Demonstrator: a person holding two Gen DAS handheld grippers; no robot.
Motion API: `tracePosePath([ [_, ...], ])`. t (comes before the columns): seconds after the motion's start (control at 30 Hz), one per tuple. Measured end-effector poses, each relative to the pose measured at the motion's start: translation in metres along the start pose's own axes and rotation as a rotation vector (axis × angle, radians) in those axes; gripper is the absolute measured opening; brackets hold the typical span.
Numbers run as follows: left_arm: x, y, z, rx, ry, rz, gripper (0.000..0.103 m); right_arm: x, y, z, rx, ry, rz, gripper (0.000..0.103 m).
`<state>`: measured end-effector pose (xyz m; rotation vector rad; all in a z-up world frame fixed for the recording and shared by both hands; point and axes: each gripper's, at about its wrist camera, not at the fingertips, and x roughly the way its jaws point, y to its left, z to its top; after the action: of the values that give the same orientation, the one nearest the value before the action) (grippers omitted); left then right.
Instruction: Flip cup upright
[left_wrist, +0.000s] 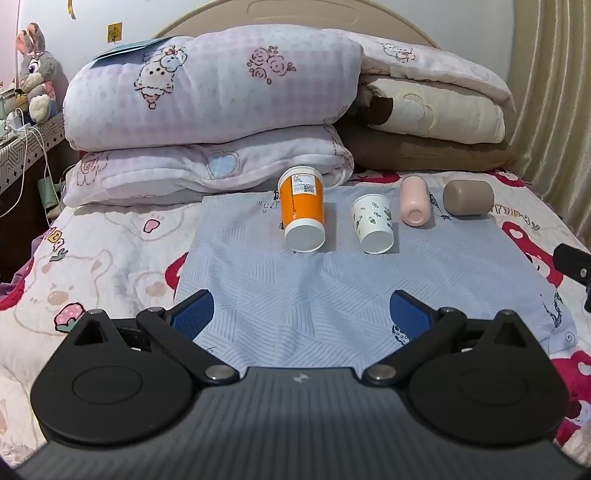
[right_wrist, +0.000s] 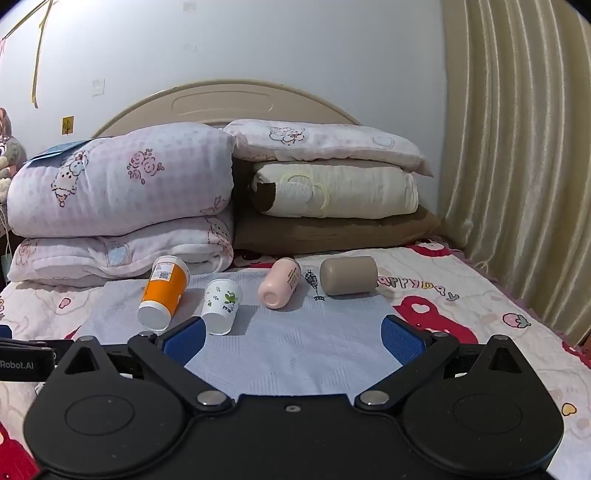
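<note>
Several cups lie on their sides in a row on a light blue cloth (left_wrist: 303, 295) on the bed. From left to right: an orange paper cup (left_wrist: 302, 208) (right_wrist: 162, 295), a small white floral paper cup (left_wrist: 373, 223) (right_wrist: 221, 305), a pink cup (left_wrist: 414, 205) (right_wrist: 279, 287) and a taupe cup (left_wrist: 468, 197) (right_wrist: 348, 275). My left gripper (left_wrist: 301, 314) is open and empty, well short of the orange and white cups. My right gripper (right_wrist: 293, 338) is open and empty, short of the row, its left finger (right_wrist: 184, 338) close below the white cup.
Folded quilts and pillows (left_wrist: 210, 92) are stacked behind the cups against the headboard. A curtain (right_wrist: 517, 147) hangs on the right. A bedside shelf with a plush toy (left_wrist: 37, 70) and cables is on the left. The right gripper's edge (left_wrist: 572, 264) shows at far right.
</note>
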<state>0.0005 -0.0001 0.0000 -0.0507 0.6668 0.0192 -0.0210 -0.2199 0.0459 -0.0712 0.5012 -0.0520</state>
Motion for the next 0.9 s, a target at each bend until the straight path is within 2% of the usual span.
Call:
tracePosePath([
  [0.9,-0.0001,0.0001,-0.0001,-0.001,-0.002,-0.001,0.103,0.0019,-0.0051,0.0008,0.009,0.007,-0.012,0.103],
])
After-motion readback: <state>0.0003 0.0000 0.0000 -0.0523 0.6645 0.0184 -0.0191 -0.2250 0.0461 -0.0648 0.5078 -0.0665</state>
